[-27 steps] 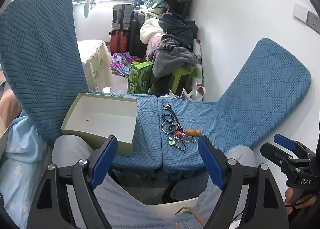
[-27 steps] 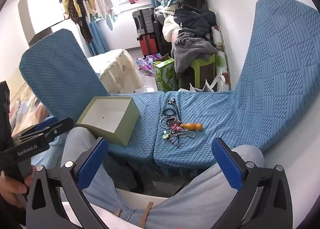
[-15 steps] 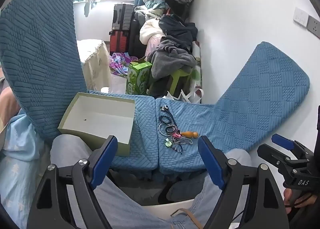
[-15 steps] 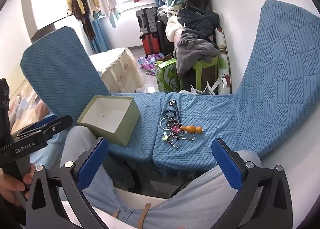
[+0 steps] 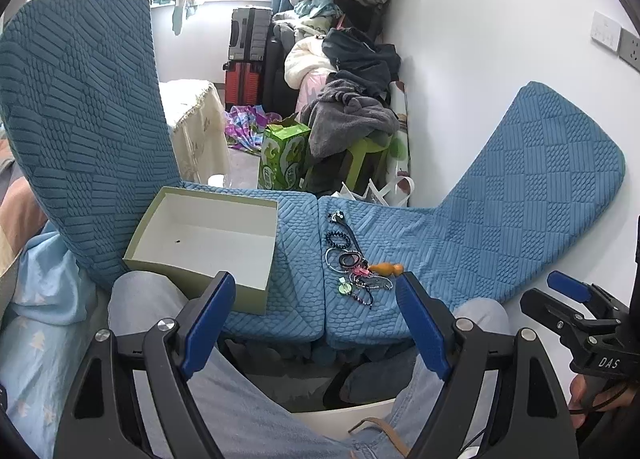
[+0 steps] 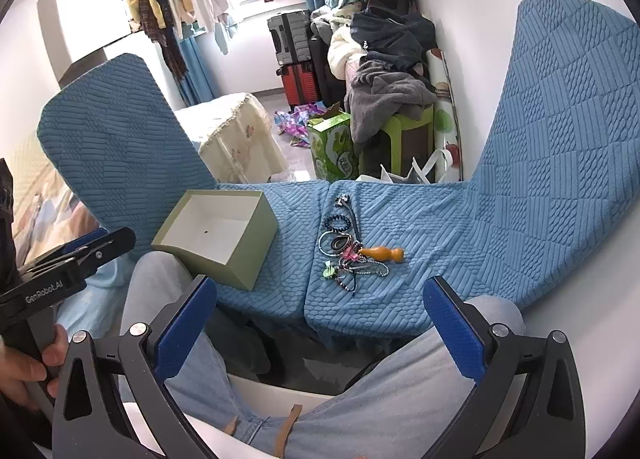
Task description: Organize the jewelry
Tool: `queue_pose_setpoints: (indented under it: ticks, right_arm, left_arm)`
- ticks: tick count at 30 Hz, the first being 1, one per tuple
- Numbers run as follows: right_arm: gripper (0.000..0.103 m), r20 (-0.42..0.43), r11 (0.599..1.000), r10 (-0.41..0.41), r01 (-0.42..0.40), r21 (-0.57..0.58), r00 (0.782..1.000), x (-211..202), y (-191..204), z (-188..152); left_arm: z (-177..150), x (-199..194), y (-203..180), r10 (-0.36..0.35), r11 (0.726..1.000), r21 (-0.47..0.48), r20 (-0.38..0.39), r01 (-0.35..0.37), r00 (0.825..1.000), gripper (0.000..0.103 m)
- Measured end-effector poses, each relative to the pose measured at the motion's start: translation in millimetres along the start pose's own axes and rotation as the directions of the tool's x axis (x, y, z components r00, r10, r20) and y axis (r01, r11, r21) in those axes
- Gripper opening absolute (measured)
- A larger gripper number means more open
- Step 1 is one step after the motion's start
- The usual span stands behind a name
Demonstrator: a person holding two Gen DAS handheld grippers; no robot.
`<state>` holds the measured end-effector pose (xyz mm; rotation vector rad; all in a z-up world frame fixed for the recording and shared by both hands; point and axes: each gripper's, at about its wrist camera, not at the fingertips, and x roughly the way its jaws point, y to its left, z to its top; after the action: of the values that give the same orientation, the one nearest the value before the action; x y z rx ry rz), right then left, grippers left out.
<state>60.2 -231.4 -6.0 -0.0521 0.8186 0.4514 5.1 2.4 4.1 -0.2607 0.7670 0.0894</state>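
Note:
A small pile of jewelry (image 5: 356,267) lies on the blue quilted cushion (image 5: 440,243): dark bead bracelets, rings, chains and an orange wooden piece (image 5: 386,268). It also shows in the right wrist view (image 6: 352,255). An open, empty green box (image 5: 208,239) with a white inside sits to its left, also in the right wrist view (image 6: 218,233). My left gripper (image 5: 316,323) is open and empty, held above my lap, short of the pile. My right gripper (image 6: 320,323) is open and empty, likewise back from the cushion.
Two blue cushion backs rise at left (image 5: 80,107) and right (image 5: 540,179). My knees in jeans (image 6: 168,299) lie under the grippers. Beyond are a green carton (image 5: 282,157), a stool with clothes (image 5: 352,123), suitcases (image 5: 248,55) and a white wall.
Both grippers have drawn back and risen slightly, so the cushion, box and jewelry sit a little lower and smaller in view. Both stay open; nothing was picked up.

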Motion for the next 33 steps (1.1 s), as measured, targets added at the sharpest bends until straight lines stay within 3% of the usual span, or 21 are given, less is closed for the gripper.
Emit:
queue_pose_setpoints:
  ticks: [33]
  right_arm:
    - [0.103,0.0,0.998,-0.013,0.013,0.063,1.0,4,-12,-9]
  left_arm:
    - [-6,12,4,0.002,1.0,-0.009,-0.027,-0.003,1.0,0.083]
